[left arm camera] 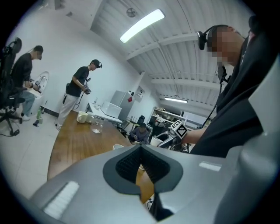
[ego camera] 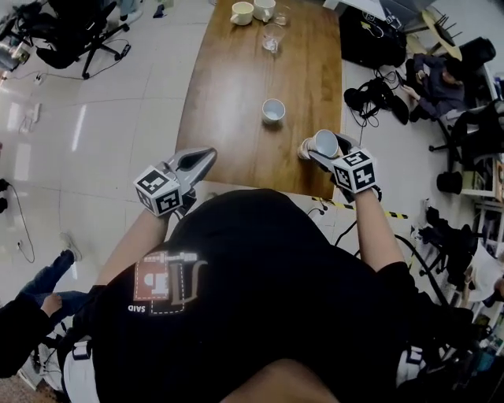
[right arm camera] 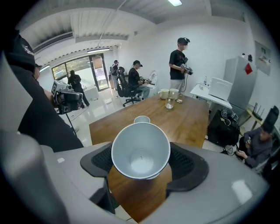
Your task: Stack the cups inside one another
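Note:
My right gripper is shut on a white cup, held tilted above the wooden table's near right edge. In the right gripper view the cup fills the space between both pads, its mouth facing the camera. A second white cup stands upright on the table just beyond it, also seen as a cup behind the held one. My left gripper is shut and empty at the table's near left corner; its jaws touch with nothing between them.
At the table's far end stand two cream mugs and a clear glass. Office chairs sit on the floor to the left, bags and cables to the right. Other people stand beyond the table.

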Demonstrator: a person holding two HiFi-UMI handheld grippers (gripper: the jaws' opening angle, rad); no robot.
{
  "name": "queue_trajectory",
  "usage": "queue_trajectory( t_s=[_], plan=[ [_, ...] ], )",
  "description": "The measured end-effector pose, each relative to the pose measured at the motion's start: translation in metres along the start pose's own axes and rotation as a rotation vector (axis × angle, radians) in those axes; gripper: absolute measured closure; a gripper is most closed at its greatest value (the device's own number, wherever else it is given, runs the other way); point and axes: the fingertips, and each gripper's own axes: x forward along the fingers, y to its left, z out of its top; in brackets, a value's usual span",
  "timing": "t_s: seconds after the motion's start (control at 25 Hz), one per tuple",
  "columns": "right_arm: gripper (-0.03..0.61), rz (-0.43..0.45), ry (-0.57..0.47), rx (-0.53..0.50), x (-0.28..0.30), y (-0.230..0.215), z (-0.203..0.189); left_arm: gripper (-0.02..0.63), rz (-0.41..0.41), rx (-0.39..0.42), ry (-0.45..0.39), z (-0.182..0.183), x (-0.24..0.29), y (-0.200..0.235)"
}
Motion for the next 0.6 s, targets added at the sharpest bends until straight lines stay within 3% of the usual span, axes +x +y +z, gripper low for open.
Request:
queue_trajectory(
  t_s=[0.36, 0.48, 0.6],
  plan=[
    [0.156, -0.003, 0.084, -0.042, 0.045, -0.007, -0.044, 0.612, 0.001, 0.015, 0.040, -0.004, 0.007, -0.013],
    [0.130, -0.003, 0.051, -0.034, 0.038, -0.008, -0.043, 0.612, 0.006, 0.014, 0.045, -0.008, 0.004, -0.012],
    [0.132, -0.020, -0.056, 0.025, 0.009, -0.010, -0.035, 0.612, 0.002, 0.015, 0.041, -0.009, 0.003, -0.011]
  ],
)
